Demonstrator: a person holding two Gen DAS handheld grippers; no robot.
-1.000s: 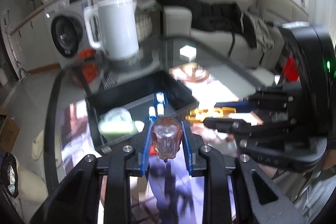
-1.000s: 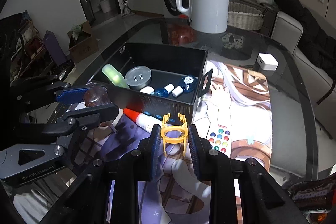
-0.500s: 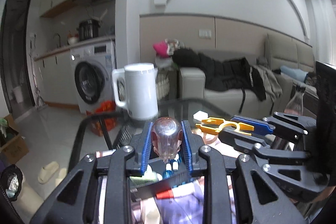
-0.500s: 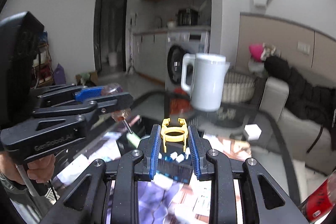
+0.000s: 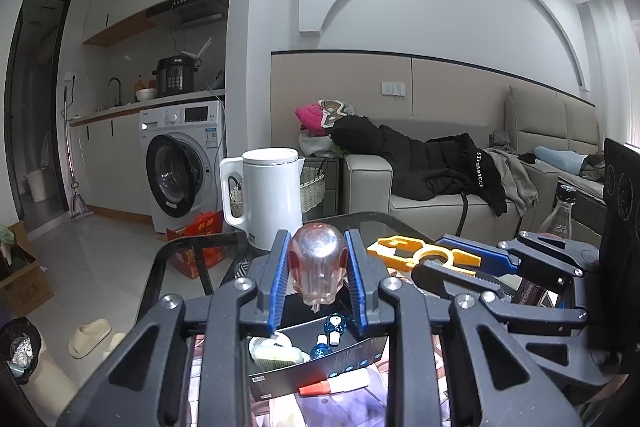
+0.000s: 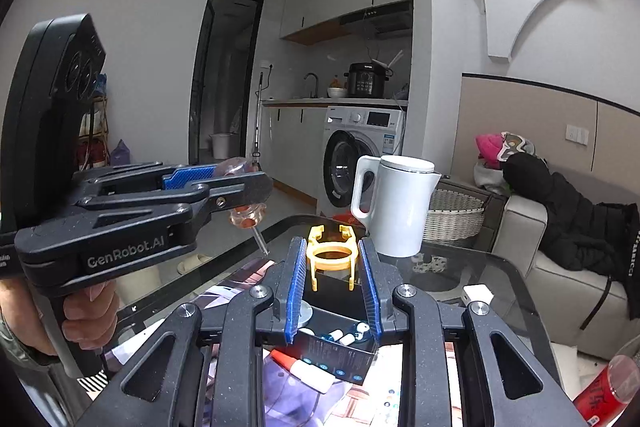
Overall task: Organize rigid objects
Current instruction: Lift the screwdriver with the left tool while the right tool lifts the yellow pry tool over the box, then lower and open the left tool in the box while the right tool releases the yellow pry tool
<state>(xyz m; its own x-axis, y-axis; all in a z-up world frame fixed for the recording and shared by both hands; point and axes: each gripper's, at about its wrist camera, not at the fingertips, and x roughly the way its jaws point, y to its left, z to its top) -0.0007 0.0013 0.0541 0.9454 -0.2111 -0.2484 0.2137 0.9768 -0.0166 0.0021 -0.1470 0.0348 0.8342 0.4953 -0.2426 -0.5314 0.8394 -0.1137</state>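
My left gripper is shut on a stubby screwdriver with a clear reddish handle; its short metal tip points down in the right wrist view, where the same gripper and screwdriver show at left. My right gripper is shut on a yellow plastic clip, also seen from the side in the left wrist view. Both are held up above the black open box on the glass table, which holds small bottles and a green item.
A white kettle stands at the table's far edge. A red-capped white tube lies in front of the box. A bottle is at right, a small white box on the glass. A hand grips the left tool.
Both grippers have risen and tilted up from looking down at the table to nearly level, each still holding its object. The box has dropped to the bottom of both views.
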